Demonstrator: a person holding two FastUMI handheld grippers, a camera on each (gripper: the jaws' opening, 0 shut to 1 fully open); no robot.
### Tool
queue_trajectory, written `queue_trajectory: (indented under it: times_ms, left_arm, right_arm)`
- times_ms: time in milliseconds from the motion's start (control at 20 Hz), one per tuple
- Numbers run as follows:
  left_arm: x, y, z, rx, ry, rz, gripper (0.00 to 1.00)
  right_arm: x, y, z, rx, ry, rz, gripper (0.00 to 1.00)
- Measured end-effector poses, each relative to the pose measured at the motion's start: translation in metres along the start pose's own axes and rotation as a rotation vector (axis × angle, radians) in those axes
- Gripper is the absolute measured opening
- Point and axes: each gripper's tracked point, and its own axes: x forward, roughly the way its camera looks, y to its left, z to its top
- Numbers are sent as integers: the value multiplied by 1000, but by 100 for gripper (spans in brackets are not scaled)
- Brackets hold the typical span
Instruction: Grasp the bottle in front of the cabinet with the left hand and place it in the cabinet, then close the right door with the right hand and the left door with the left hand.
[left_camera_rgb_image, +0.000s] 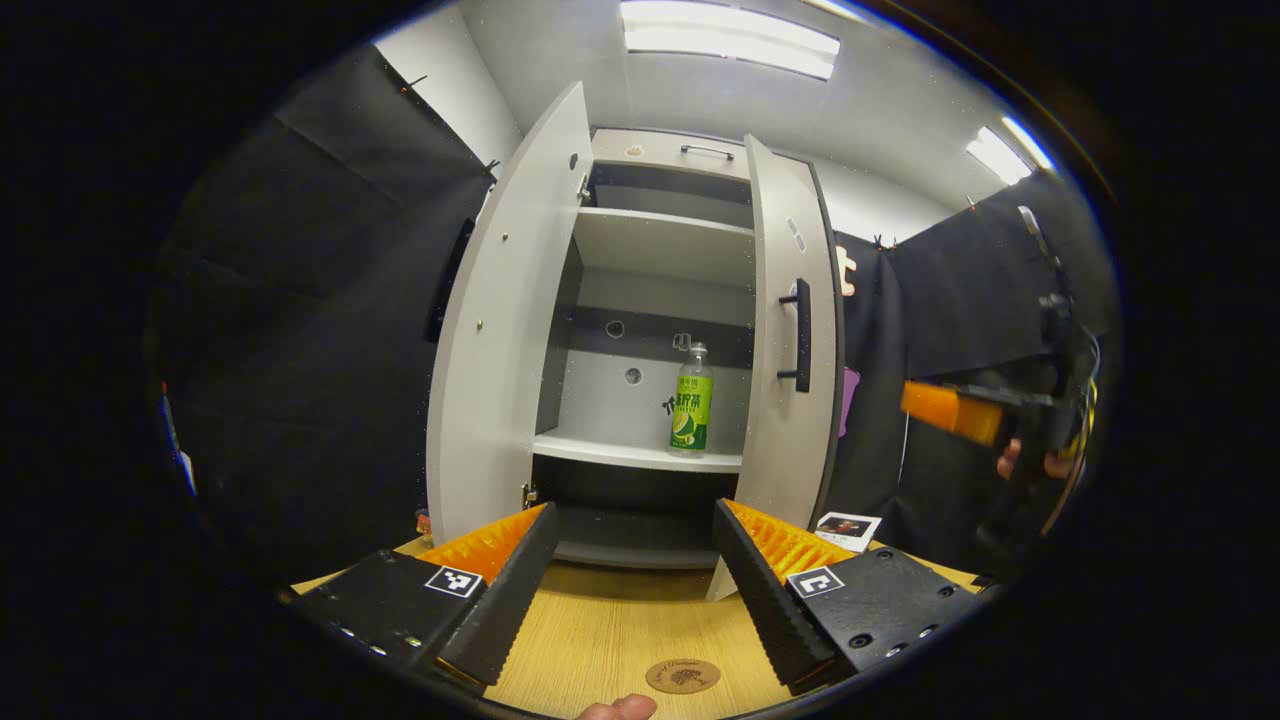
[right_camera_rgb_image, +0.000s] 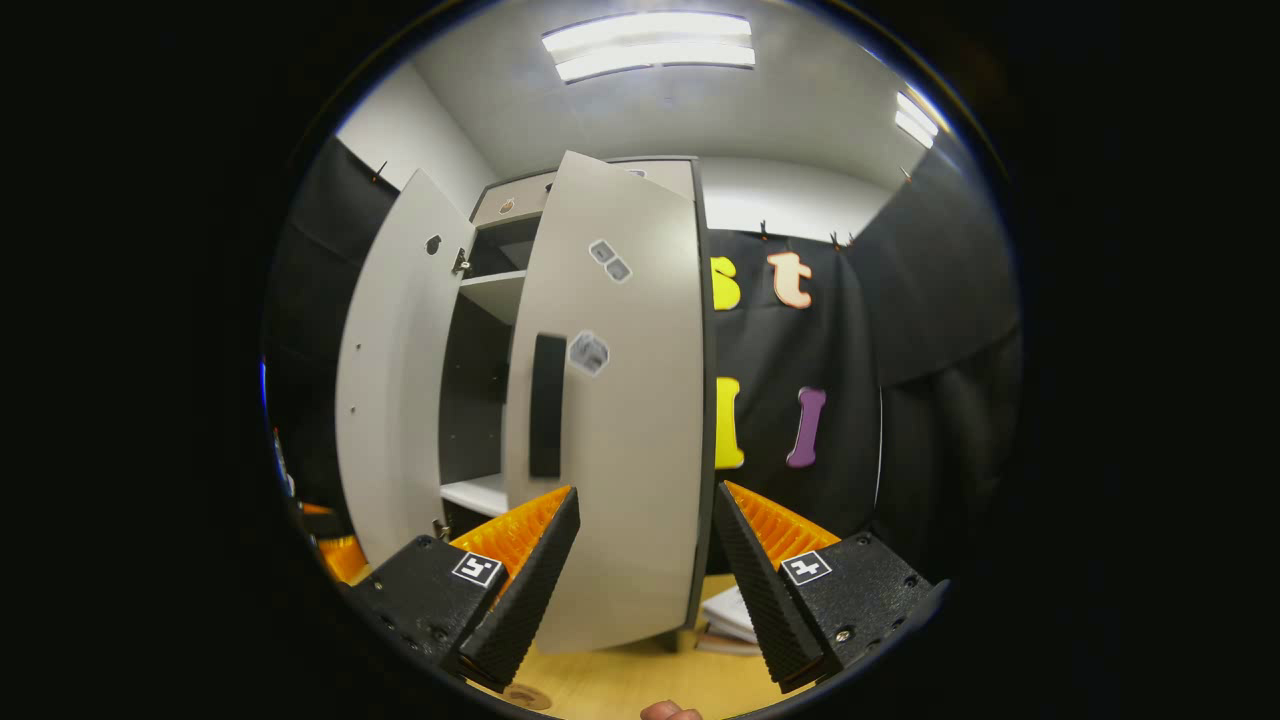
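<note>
A green-labelled bottle (left_camera_rgb_image: 690, 400) stands upright on the cabinet's middle shelf (left_camera_rgb_image: 630, 452), toward its right side. The left door (left_camera_rgb_image: 500, 330) is wide open. The right door (left_camera_rgb_image: 790, 350), with its black handle (left_camera_rgb_image: 803, 335), is swung partway in. My left gripper (left_camera_rgb_image: 635, 580) is open and empty, low over the table and back from the cabinet. Off to the right, a hand holds the right gripper (left_camera_rgb_image: 950, 410). In the right gripper view, my right gripper (right_camera_rgb_image: 640, 570) is open just before the right door's outer face (right_camera_rgb_image: 620, 400), right of its handle (right_camera_rgb_image: 547, 405).
The cabinet stands on a wooden table (left_camera_rgb_image: 620, 630) with a round disc (left_camera_rgb_image: 683, 676) near the front. A small card (left_camera_rgb_image: 848, 527) lies by the cabinet's right foot, and some papers (right_camera_rgb_image: 730, 615) lie beside it. Black cloth walls close in on both sides.
</note>
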Motion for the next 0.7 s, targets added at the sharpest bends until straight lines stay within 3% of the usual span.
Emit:
queue_trajectory:
  times_ms: [50, 100, 150, 200, 350, 500, 550, 700]
  left_arm:
    - [2, 6, 8, -2, -11, 9, 90]
    - [6, 16, 14, 1, -21, 21, 99]
    - [7, 24, 22, 6, -36, 36, 95]
    - [7, 35, 33, 11, -56, 56, 99]
    - [12, 81, 81, -14, -135, 125, 99]
    - [23, 163, 120, -17, -202, 282, 100]
    - [25, 189, 128, 6, -205, 333, 95]
    - [54, 234, 121, 53, -189, 449, 95]
  right_arm:
    - [-13, 1, -21, 4, 23, -4, 83]
    - [-24, 7, -40, 8, 48, 2, 83]
    - [-31, 16, -58, 14, 85, 19, 83]
    - [-39, 23, -74, 28, 132, 37, 83]
    - [-49, 35, -101, 97, 228, 78, 84]
    - [-47, 30, -104, 116, 247, 82, 84]
    - [-47, 24, -109, 116, 260, 76, 84]
    - [-47, 7, -112, 120, 278, 42, 84]
